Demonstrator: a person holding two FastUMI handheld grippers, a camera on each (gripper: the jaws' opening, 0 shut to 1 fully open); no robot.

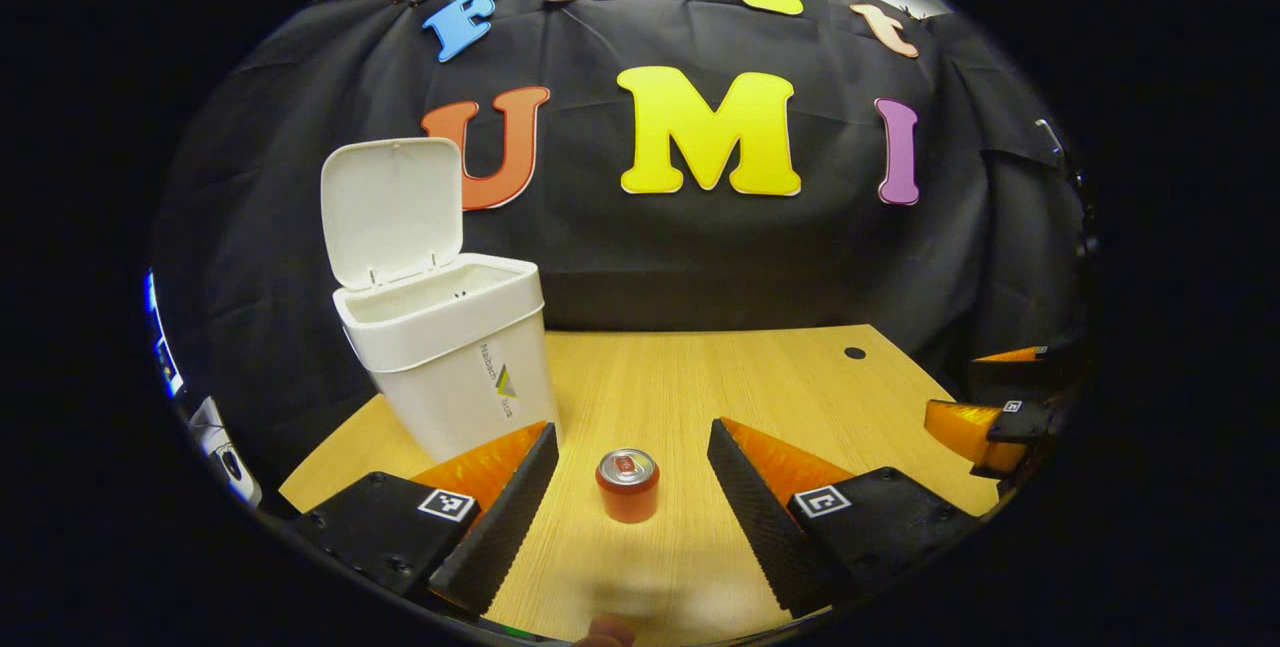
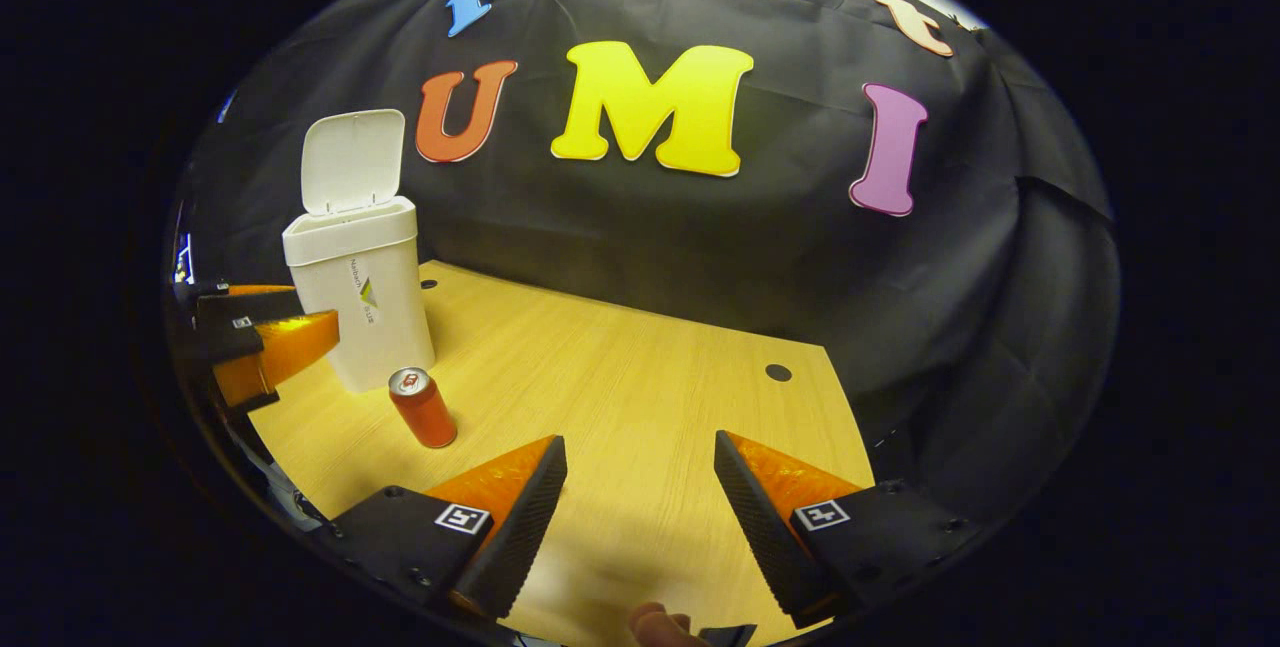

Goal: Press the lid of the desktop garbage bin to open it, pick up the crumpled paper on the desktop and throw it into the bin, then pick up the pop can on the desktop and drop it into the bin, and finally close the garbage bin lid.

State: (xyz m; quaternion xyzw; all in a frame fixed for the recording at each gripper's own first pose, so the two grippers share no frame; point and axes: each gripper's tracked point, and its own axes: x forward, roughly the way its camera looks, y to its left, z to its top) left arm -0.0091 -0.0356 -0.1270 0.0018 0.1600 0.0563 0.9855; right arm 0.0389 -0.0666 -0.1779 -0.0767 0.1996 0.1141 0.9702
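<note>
in the left gripper view the left gripper point(image 1: 632, 487) hangs low over the wooden worktop point(image 1: 700, 377) with its fingers point(image 1: 500, 517) spread wide and released, grasping nothing. the can point(image 1: 628, 485) stands upright on the worktop between the two fingers, nearer their tips, with a gap on each side so neither finger touches it. its top faces up, with the pull tab showing.

the bin point(image 1: 450, 352) stands on the worktop to the left, behind the left finger and near the black cloth wall point(image 1: 700, 247). its lid point(image 1: 392, 210) is swung up and stands upright at the back edge, so the mouth is open. what lies inside the bin cannot be made out from here.

at the right edge of this view the right gripper point(image 1: 985, 397) shows farther off, over the worktop's right side, well apart from the can.

in the right gripper view the right gripper point(image 2: 640, 502) is over bare worktop point(image 2: 640, 387), its fingers point(image 2: 520, 517) apart and released, with nothing between them. the can point(image 2: 422, 408) stands off to the left, just in front of the bin point(image 2: 358, 297), whose lid point(image 2: 345, 162) stands open. the left gripper point(image 2: 262, 332) shows at the left edge beside the bin. a small dark hole point(image 2: 778, 372) sits in the worktop near the far right corner.
</note>
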